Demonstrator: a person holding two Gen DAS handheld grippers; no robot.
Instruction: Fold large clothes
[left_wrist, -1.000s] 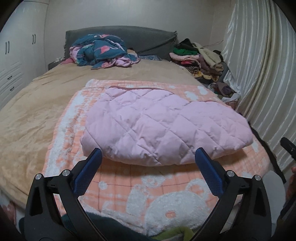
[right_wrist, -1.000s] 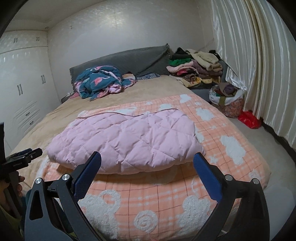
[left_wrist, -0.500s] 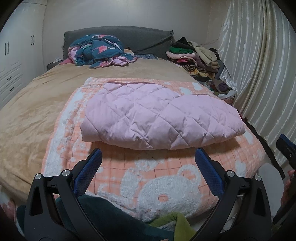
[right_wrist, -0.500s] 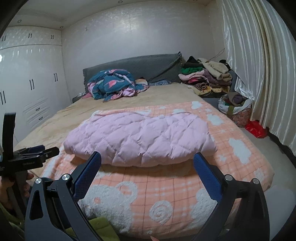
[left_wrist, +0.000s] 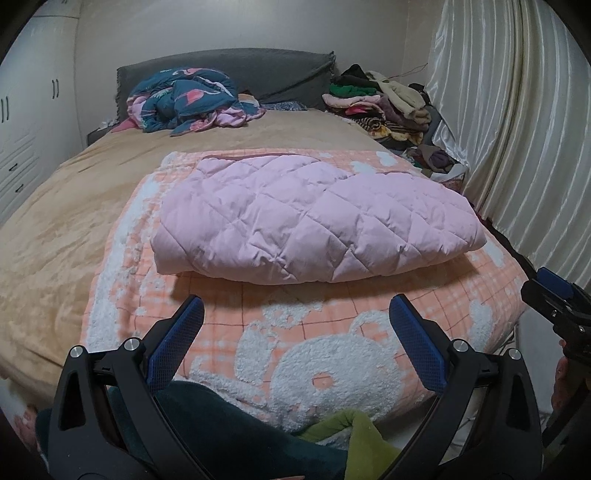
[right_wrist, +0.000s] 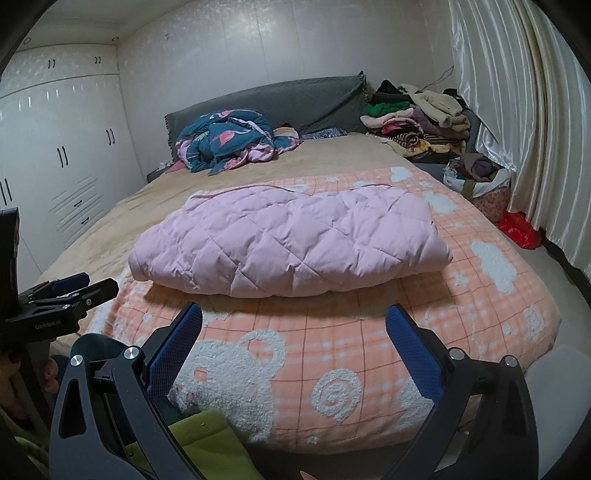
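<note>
Pink quilted garment (left_wrist: 314, 218) lies folded into a thick wide bundle on the orange bear-print blanket (left_wrist: 332, 354), at the near half of the bed (left_wrist: 55, 229), apart from both grippers. Same bundle in right wrist view (right_wrist: 288, 243), fold edge facing near.

Right wrist view only: white wardrobe doors (right_wrist: 62, 166) along the left wall, red bag (right_wrist: 519, 229) on the floor at right by the curtain (right_wrist: 517, 92), patterned basket of clothes (right_wrist: 480, 177). Left wrist view only: right gripper's body poking in at the right edge (left_wrist: 561, 299). Right wrist view shows left gripper at its left edge (right_wrist: 62, 299), side-on.

Both views: crumpled teal flamingo duvet (left_wrist: 188, 99) at the far headboard, pile of clothes (left_wrist: 380, 107) far right.

Left gripper (left_wrist: 295, 325): jaws spread wide, blue pads clear, nothing between them, hanging over the near blanket edge short of the garment. Right gripper (right_wrist: 293, 328): jaws equally wide apart, empty, also short of the bundle. Dark green and lime cloth (left_wrist: 354, 439) low in frame below the jaws.
</note>
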